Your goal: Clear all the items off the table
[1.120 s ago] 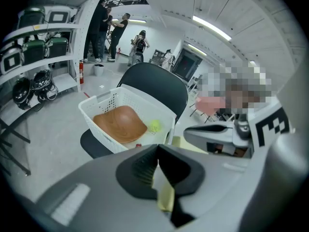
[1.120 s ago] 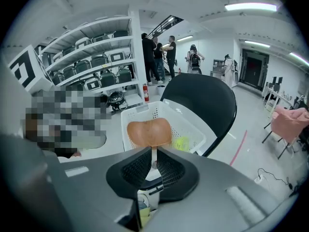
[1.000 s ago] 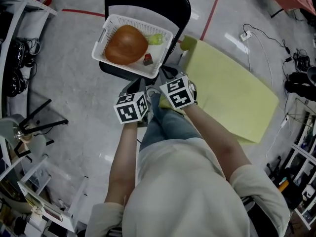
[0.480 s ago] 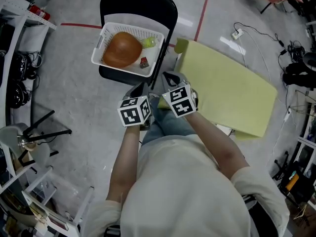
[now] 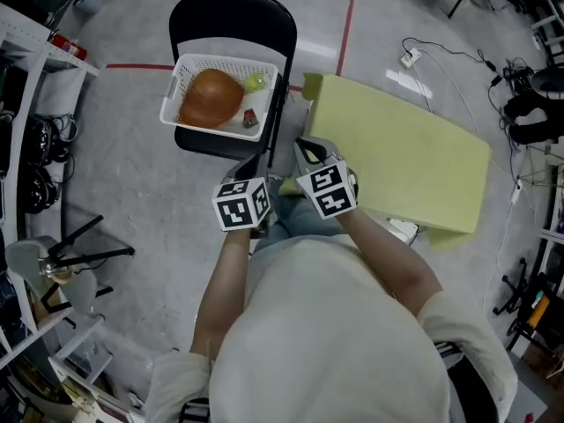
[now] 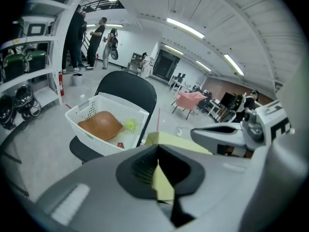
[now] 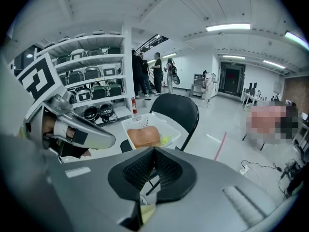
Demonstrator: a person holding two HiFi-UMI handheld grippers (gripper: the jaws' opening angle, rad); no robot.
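With left tongs (image 5: 254, 164) and right tongs (image 5: 304, 150) both clenched on the yellow cloth (image 5: 401, 161) covering the counter, lift evenly, gathering it toward the basket (image 5: 188, 67).

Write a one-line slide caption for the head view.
Left gripper and right gripper both grip the yellow cloth beside a loaded white basket on a black chair.

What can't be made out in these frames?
- Red item in basket: head view, too small to identify.
- Table under yellow cloth: head view, fully covered.
- Right claw: right gripper view, how much cloth it pinches is hidden by the jaws.
- Left claw tips: head view, under marker cube.
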